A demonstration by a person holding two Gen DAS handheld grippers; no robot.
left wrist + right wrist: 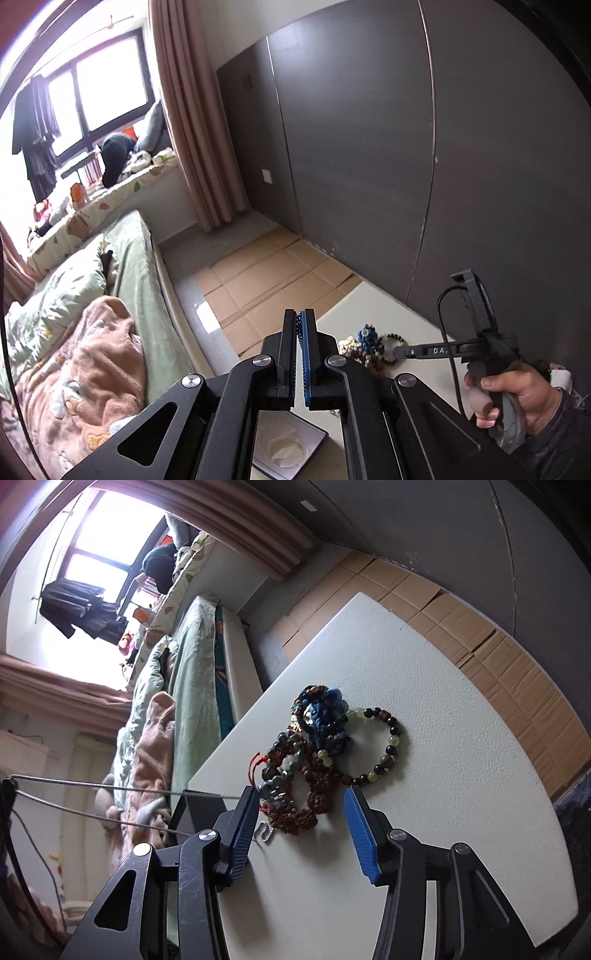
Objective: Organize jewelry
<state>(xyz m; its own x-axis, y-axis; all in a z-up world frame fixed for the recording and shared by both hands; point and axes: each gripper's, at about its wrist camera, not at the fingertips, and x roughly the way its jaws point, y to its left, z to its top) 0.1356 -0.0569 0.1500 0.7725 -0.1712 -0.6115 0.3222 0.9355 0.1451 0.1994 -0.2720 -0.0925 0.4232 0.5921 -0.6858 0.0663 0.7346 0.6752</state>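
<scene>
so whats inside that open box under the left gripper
The open box has a pale lining with what looks like a thin ring-shaped piece lying on it. The left gripper, shut on dark beads, covers the box's upper part and right side.

Open box (291, 445) half hidden behind left tongs (299, 321), pinched dark beads (298, 326) mostly hidden

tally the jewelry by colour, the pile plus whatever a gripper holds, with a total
green and dark bead bracelet: 1
brown knobbly bracelet: 1
grey bead bracelet with red cord: 1
blue flower piece: 1
silver ball chain: 1
dark bead strand, pinched in the left gripper: 1
total: 6, as far as the tangle shows
</scene>
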